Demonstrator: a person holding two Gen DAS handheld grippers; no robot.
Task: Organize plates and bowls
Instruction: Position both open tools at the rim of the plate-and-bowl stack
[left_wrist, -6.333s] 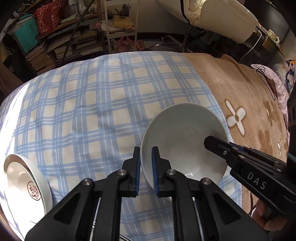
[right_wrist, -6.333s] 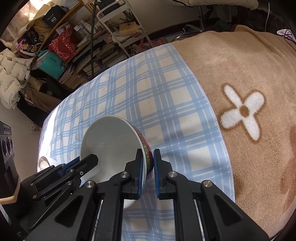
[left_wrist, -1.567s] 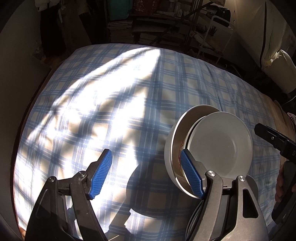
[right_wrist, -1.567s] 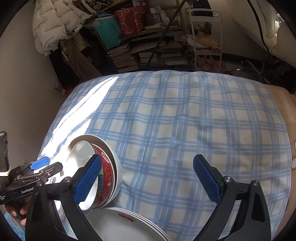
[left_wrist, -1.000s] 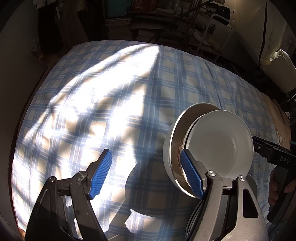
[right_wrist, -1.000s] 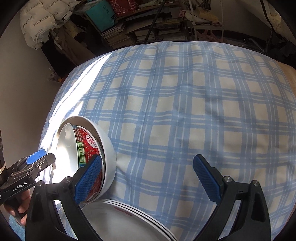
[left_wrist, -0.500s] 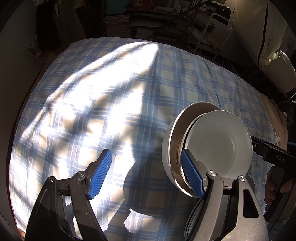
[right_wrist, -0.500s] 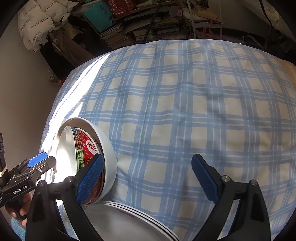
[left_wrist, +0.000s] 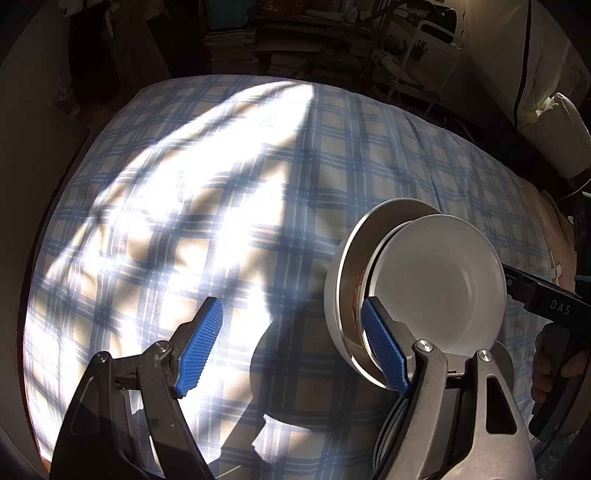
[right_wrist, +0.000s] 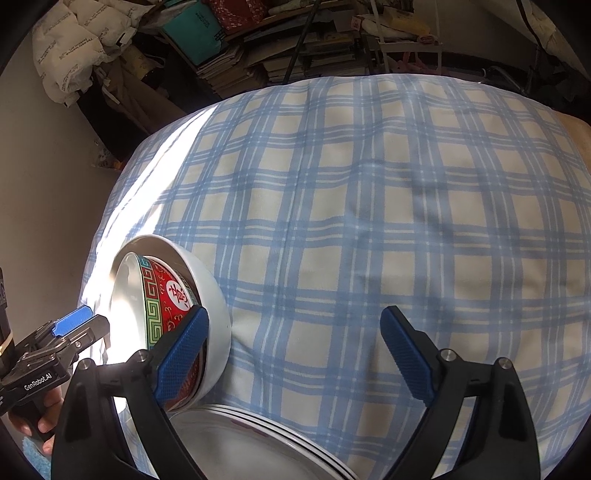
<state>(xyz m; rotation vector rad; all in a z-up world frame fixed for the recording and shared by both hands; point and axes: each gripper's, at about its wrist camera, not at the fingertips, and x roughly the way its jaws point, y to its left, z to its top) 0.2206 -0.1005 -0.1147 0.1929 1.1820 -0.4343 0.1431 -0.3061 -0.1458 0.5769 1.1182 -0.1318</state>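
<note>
Two nested bowls lie tilted on the blue plaid cloth (right_wrist: 369, 221). The outer bowl (right_wrist: 216, 299) is plain white and the inner bowl (right_wrist: 168, 295) is red-patterned outside, white inside (left_wrist: 439, 288). A stack of white plates (right_wrist: 258, 435) lies just in front of them. My left gripper (left_wrist: 291, 347) is open, its right pad in front of the bowls' rims (left_wrist: 341, 295). My right gripper (right_wrist: 293, 354) is open, with its left pad overlapping the bowls. Each view shows the other gripper beside the bowls: one right finger (left_wrist: 543, 301) and the left gripper (right_wrist: 94, 319) in a hand.
The cloth covers a soft, bed-like surface with a sunlit patch (left_wrist: 192, 184). A brown blanket (right_wrist: 580, 133) begins at the right edge. Beyond the far edge stand stacked books and shelves (right_wrist: 295, 55), white bags (right_wrist: 74, 44) and a white cushion (left_wrist: 554, 136).
Earlier both grippers were shut on the red-patterned bowl's rim near the brown blanket. Now that bowl sits inside the white bowl and both grippers are open. Over the last second nothing has visibly moved.
</note>
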